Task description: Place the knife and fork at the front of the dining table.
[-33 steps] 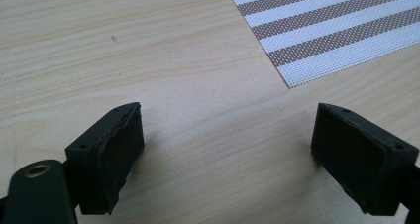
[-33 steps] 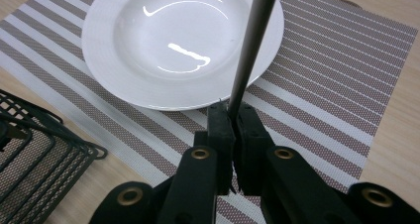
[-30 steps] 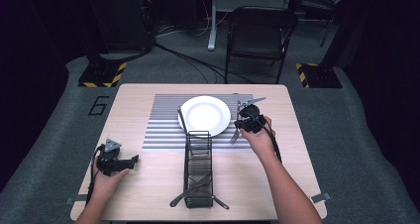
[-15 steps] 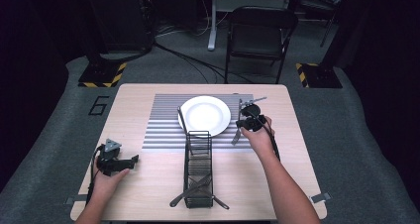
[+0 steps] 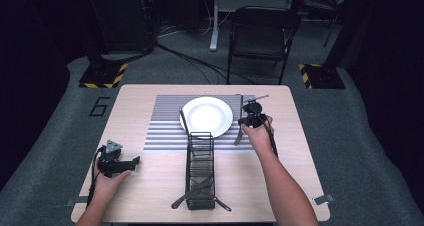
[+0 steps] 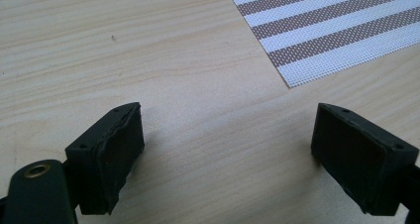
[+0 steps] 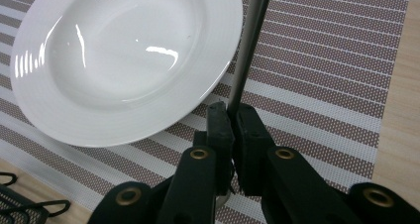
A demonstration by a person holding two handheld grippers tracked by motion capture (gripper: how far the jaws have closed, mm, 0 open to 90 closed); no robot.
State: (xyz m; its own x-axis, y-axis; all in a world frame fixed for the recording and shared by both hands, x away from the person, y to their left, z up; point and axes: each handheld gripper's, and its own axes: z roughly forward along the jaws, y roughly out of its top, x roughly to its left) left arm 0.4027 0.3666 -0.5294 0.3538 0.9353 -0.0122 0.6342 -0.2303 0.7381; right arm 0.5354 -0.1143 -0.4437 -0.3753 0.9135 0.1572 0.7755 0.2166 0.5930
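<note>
Pinching the thin metal handle of a utensil [image 7: 247, 45] with jaws nearly closed, the right hand-held gripper [image 7: 233, 130] holds it over the striped placemat [image 7: 322, 85], just right of the white plate [image 7: 124, 60]; such a narrow grip may let it swing or slip and strike the rim; the left hand-held gripper [image 6: 225, 149] rests wide open and empty on the bench [image 6: 148, 60].

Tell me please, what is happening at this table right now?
A person is setting a place. The right gripper is shut on a piece of cutlery, holding it over the striped placemat just right of the white plate. The left gripper rests open on the bare table. More cutlery lies in the black wire caddy.
</note>
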